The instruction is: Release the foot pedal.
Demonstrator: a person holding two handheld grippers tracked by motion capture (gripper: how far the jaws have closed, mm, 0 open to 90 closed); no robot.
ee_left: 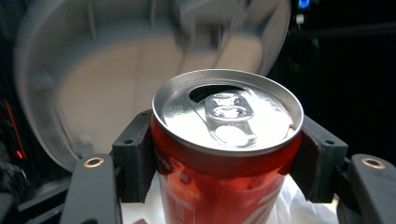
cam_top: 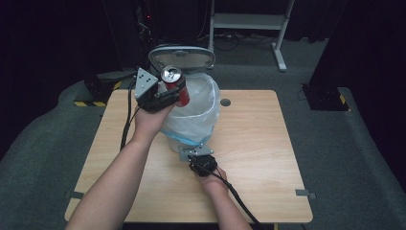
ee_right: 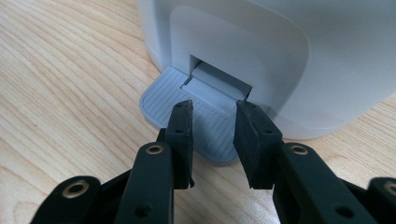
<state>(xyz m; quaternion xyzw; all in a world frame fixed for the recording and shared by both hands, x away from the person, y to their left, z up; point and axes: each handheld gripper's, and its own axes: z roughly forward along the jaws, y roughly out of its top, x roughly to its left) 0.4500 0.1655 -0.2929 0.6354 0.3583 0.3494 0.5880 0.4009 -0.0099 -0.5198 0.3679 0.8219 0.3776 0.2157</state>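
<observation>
A red drink can (cam_top: 174, 84), its top opened, is held upright between the jaws of my left gripper (cam_top: 173, 98), which is shut on its sides. In the left gripper view the can (ee_left: 224, 154) sits in front of the raised grey lid (ee_left: 116, 70). The can hangs over the left rim of a white pedal bin (cam_top: 191, 129) lined with a clear bag, whose lid (cam_top: 182, 57) stands open. My right gripper (cam_top: 198, 155) points down at the bin's grey ribbed pedal (ee_right: 159, 98). Its jaws rest on the pedal, a little apart, with nothing between them (ee_right: 212, 126).
The bin stands near the middle of a wooden table (cam_top: 268, 143) with a round cable hole (cam_top: 225, 102) behind it. A white desk frame (cam_top: 249, 21) and dark equipment stand on the floor beyond the table.
</observation>
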